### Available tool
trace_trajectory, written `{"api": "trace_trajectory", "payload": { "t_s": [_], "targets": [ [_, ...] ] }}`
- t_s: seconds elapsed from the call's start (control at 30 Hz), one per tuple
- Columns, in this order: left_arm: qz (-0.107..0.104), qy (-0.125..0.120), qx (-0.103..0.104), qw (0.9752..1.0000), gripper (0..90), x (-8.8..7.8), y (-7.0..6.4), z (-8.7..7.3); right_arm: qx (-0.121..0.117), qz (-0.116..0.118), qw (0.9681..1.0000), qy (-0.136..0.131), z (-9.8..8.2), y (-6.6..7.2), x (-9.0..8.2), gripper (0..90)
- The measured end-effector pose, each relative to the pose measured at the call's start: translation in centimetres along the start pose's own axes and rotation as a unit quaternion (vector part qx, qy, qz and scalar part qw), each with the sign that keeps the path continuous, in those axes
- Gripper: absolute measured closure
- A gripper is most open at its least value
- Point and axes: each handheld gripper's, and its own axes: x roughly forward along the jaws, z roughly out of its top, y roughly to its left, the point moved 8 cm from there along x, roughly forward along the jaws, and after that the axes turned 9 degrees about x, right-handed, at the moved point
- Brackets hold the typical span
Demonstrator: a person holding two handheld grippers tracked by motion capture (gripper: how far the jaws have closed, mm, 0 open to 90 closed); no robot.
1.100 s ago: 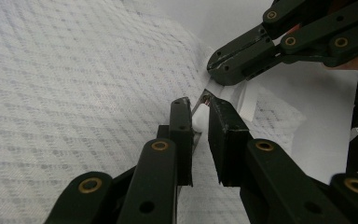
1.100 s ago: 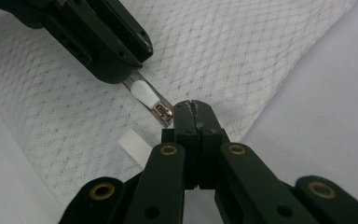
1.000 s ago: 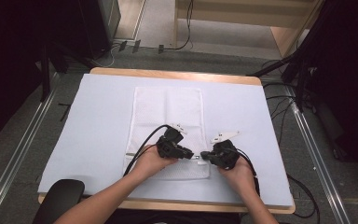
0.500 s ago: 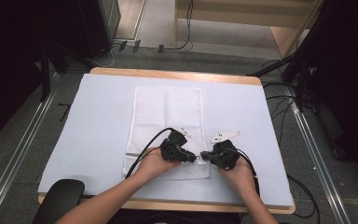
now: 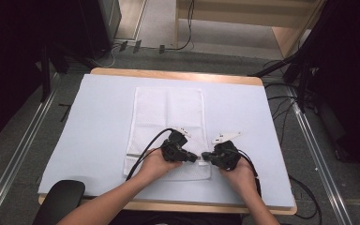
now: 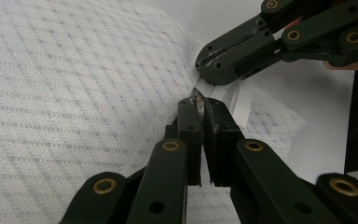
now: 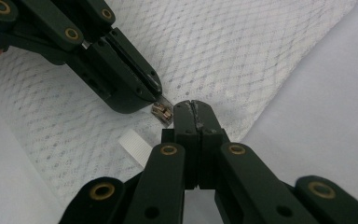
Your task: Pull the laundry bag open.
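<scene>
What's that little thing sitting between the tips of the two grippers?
A small metal zipper pull on the white mesh bag, beside a white fabric tab. The right gripper view shows it between the left gripper and right gripper.

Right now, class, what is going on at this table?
A person holds a two-jaw gripper in each hand over a white mesh bag lying flat on a pale blue mat. Both work at the zipper near the bag's near right corner. The left gripper has just been closing its jaws on the small metal zipper pull. The right gripper is shut on the white zipper tape beside it. The bag has not yet been lifted.
</scene>
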Motion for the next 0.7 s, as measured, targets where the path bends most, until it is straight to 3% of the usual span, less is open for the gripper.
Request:
{"api": "trace_trajectory", "payload": {
  "t_s": [0.1, 0.2, 0.4, 0.63, 0.7],
  "targets": [
    [0.000, -0.003, 0.002, 1.0000, 83.6, 0.1, -0.1, 0.1, -0.001, -0.001, 1.0000, 0.000, 0.0, 0.0, 0.0, 90.0],
    [0.002, -0.003, 0.003, 1.0000, 86.7, 0.2, 0.0, 0.1, -0.002, 0.000, 1.0000, -0.002, 0.0, 0.0, 0.0, 90.0],
    [-0.024, -0.004, -0.027, 0.9993, 88.0, 0.0, 0.3, 0.1, -0.016, -0.004, 0.9999, -0.005, 0.0, 0.0, 0.0, 90.0],
    [-0.032, 0.005, -0.033, 0.9989, 88.3, -0.6, 0.7, 0.1, -0.034, -0.010, 0.9994, -0.005, -0.1, 0.2, 0.0, 90.0],
    [-0.036, 0.006, -0.034, 0.9987, 88.3, -0.9, 0.9, 0.1, -0.030, -0.009, 0.9995, -0.005, -0.2, 0.2, 0.0, 90.0]
  ]
}}
